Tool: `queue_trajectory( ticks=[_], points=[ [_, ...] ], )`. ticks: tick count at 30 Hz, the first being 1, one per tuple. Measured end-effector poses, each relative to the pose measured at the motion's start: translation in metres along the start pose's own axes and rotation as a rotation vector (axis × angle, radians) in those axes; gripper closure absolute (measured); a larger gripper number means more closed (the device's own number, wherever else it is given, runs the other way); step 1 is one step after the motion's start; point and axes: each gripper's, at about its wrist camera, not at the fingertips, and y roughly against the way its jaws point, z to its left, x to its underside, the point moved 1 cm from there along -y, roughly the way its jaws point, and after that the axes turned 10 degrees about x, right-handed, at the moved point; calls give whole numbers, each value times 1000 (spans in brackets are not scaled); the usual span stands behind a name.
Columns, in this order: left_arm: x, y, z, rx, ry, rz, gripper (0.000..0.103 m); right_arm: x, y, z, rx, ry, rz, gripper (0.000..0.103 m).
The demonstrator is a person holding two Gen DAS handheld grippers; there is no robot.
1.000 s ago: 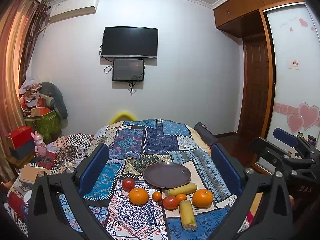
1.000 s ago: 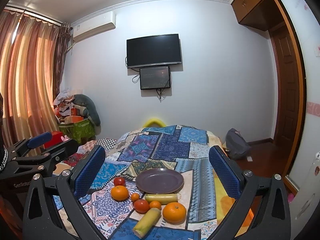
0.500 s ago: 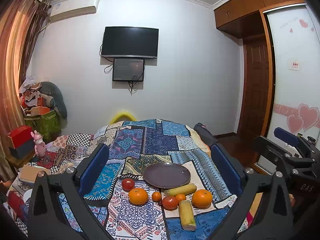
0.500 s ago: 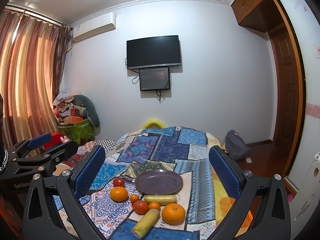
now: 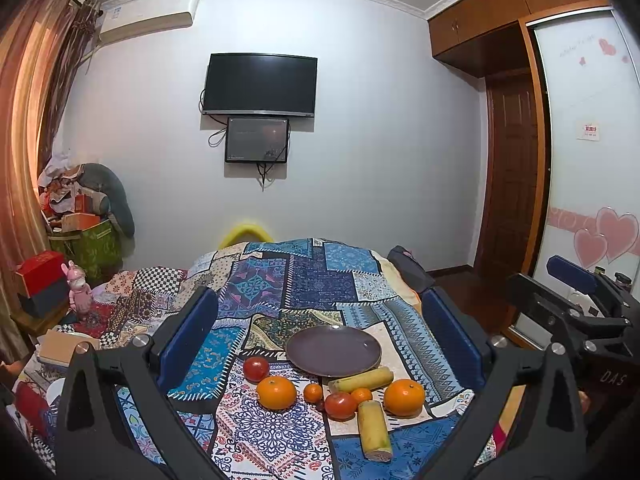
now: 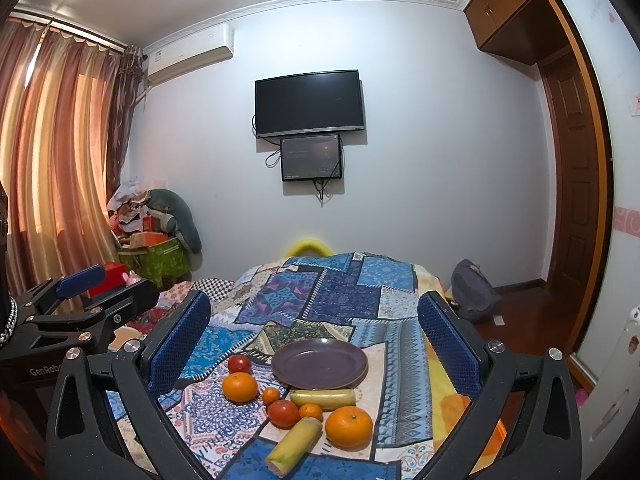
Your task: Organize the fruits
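Left gripper (image 5: 320, 332) and right gripper (image 6: 314, 330) both spread wide, holding nothing, above patchwork cloth (image 5: 276, 288). Purple plate (image 5: 333, 351) bare; oranges (image 5: 276, 392), tomatoes (image 5: 256, 369), two yellow stalk pieces (image 5: 374, 430) lie just in front of it

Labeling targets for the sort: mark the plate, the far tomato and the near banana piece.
plate (image 6: 352, 364), right wrist view, bare right rim.
far tomato (image 6: 239, 364), right wrist view, centre of its skin.
near banana piece (image 5: 373, 428), left wrist view, middle of its length.
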Motion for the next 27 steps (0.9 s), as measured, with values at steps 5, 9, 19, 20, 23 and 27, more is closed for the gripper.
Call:
queue_trajectory(
  ticks=[5,9,19,20,23,27],
  points=[
    [0,-1,0,-2,-3,-3,0,1,0,-1,3,0,0,0],
    [0,-1,0,-3,-4,-3,0,3,-3,0,-4,-9,15,0],
    [11,-23,9,36,18,82,23,16,-22,-6,-26,-41,88,7],
    [13,-28,11,37,19,97,26,17,-24,-6,-27,-38,96,9],
    [20,-42,17,32,28,139,35,27,-36,-8,-30,-20,141,16],
    [38,-67,33,27,47,228,48,46,-59,-12,-36,-1,231,29]
  ],
)
